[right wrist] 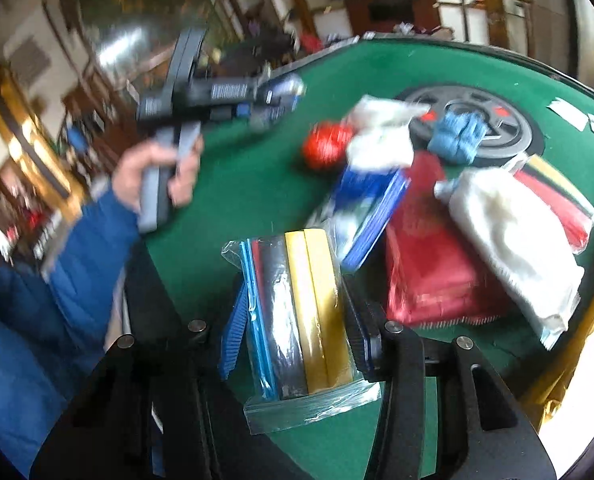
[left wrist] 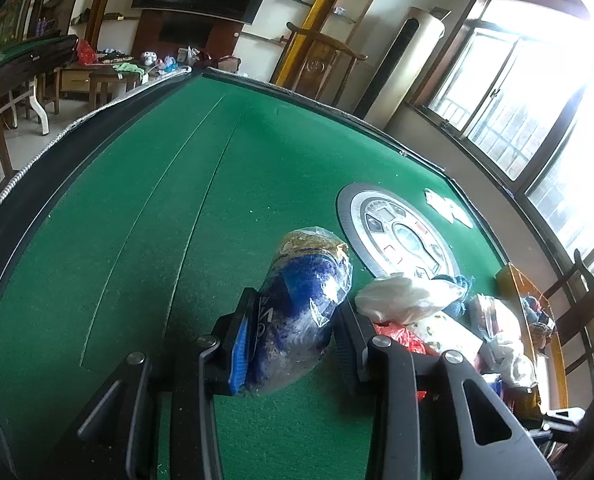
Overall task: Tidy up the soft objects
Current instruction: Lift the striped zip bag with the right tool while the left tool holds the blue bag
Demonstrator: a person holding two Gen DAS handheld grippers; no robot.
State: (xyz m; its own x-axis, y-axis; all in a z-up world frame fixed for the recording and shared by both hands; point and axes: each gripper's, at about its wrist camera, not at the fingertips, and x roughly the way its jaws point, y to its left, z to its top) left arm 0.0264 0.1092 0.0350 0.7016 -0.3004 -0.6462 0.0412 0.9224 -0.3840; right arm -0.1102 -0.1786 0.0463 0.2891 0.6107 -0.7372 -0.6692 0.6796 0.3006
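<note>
Soft objects in clear bags were mostly still heaped by the worktop's (left wrist: 145, 216) right edge: a white fleecy bag (right wrist: 513, 248), a red bag (right wrist: 433, 272), a blue-and-white bag (right wrist: 369, 208), a blue knit (right wrist: 457, 136) lying on the round centre panel (right wrist: 509, 128), and a red ball (right wrist: 325, 150) just beside the heap. Two pieces were in hand. The left gripper (left wrist: 297, 320) had its fingers closed on a blue-and-gold bagged bundle (left wrist: 305, 292), held above bare green felt toward the middle of the worktop, apart from the heap. The right gripper (right wrist: 293, 320) had its fingers pressed against both sides of a bagged stack of yellow, black and blue folded cloth (right wrist: 301, 312), held near the worktop's near edge (this view was motion-blurred). No sorted row or pile showed anywhere on the felt, so I judged the job barely begun, with most of the heap left to place.
</note>
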